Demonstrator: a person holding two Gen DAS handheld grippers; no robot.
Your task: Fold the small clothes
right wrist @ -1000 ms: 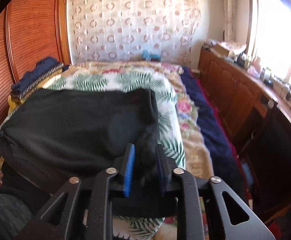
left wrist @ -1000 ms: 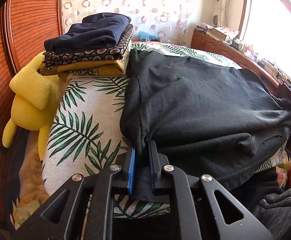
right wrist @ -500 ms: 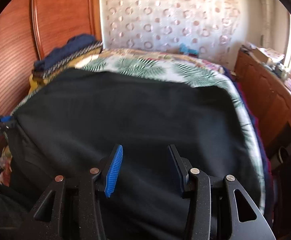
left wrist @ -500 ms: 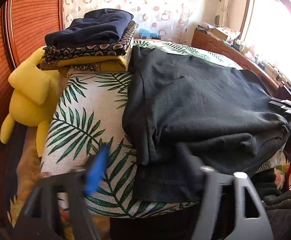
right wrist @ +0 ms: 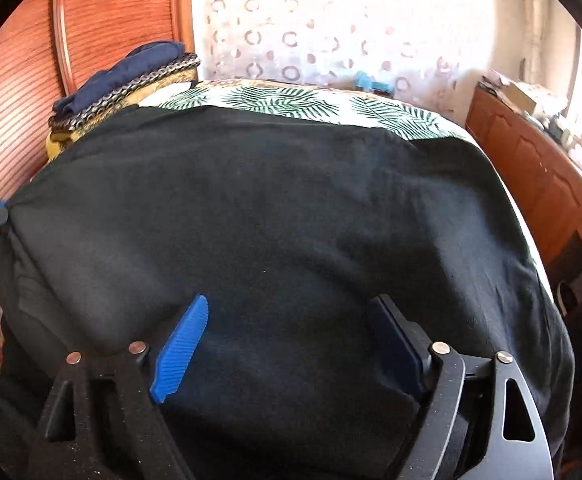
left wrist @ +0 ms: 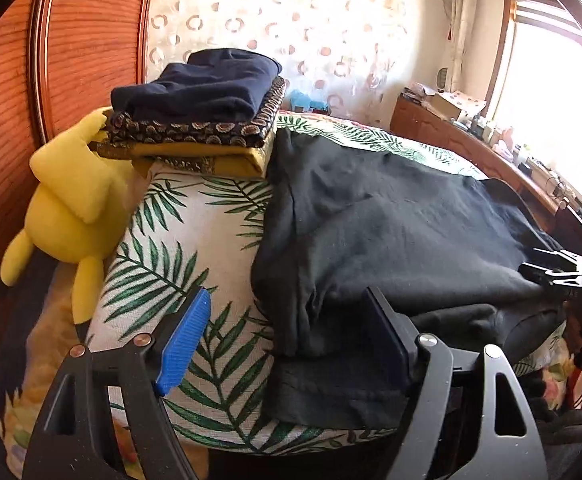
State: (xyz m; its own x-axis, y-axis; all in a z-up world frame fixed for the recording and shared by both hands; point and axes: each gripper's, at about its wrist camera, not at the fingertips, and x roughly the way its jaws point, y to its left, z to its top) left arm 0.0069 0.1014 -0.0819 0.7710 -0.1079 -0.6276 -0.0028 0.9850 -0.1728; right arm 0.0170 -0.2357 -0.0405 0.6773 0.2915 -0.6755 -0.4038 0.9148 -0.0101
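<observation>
Here the step in hand seems to be a pause between two folds: the black garment [left wrist: 391, 232] lies on the bed [left wrist: 179, 240], on its palm-leaf cover, already doubled once, I judge, because a second layer of dark cloth shows under its near edge. The left claw [left wrist: 287, 344] is spread wide and holds nothing; its blue pad hangs over the leaf print and its dark pad over the near left corner of the garment. The right claw [right wrist: 287, 340] is also spread and empty, just above the middle of the near part of the cloth; whether its tips touch the fabric I cannot tell. The next move probably calls for each claw to come down on a near corner or edge, to pinch both layers together, and then to carry the edge to the far side evenly, so that the cloth does not slide or bunch. By count there is one garment being folded, one stack of folded clothes [left wrist: 195, 120] at the far left corner of the bed, in which I count about three pieces (navy on top, a patterned one, a mustard one beneath), one yellow plush toy [left wrist: 71, 208] leaning beside the stack, and two claws.
</observation>
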